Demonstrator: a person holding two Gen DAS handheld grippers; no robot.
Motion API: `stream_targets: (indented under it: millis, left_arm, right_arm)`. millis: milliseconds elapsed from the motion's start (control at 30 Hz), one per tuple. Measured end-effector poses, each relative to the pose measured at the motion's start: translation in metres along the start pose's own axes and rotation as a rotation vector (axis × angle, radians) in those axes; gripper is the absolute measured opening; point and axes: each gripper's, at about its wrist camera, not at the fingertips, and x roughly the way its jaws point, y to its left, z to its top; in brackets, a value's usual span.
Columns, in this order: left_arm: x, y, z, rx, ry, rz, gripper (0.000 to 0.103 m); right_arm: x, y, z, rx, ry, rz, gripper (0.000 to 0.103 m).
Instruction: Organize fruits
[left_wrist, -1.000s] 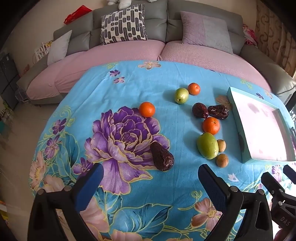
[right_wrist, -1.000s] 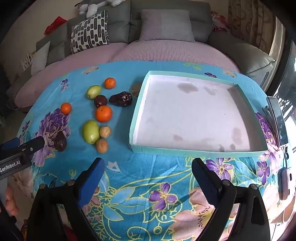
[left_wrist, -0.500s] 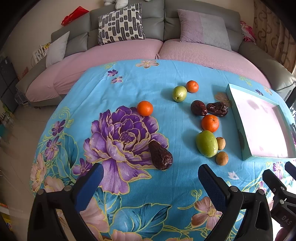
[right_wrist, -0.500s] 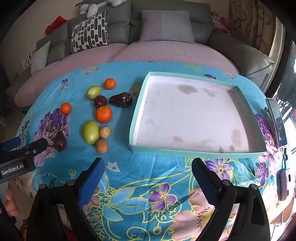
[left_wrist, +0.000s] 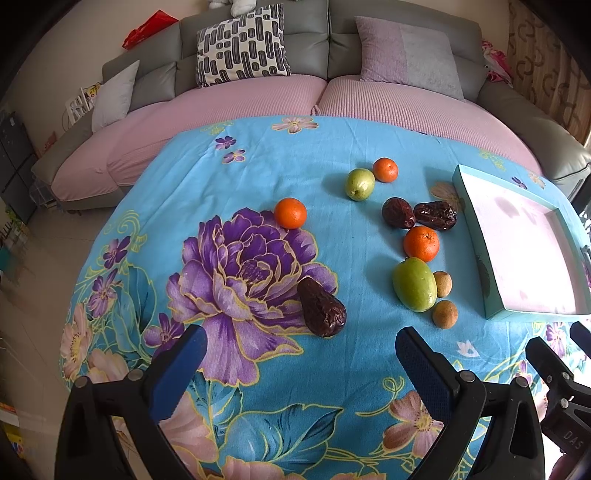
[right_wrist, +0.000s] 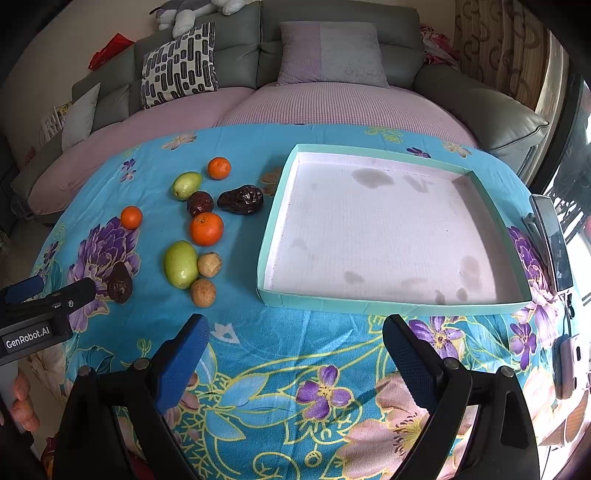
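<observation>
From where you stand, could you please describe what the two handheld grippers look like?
Both are alike: the left gripper and right gripper have black plastic frames with round rivets, splaying into two fingers faced with textured blue pads. In the right wrist view, the left gripper's side carries a white "GenRobot.AI" label. No cables or sleeves are visible.

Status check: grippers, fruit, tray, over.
Left gripper and right gripper open, holding nothing. Fruit loose on cloth; nearest, dark date. Tray bare. Nothing in the way.
</observation>
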Motion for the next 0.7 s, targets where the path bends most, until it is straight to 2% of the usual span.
stream_targets:
  millis: [700]
  left_arm:
    - [0.0011, -0.0013, 0.0005, 0.001, 0.003, 0.003, 0.103]
  right_arm:
    - [0.0006, -0.0012, -0.0004, 0.010, 0.004, 0.008, 0.095]
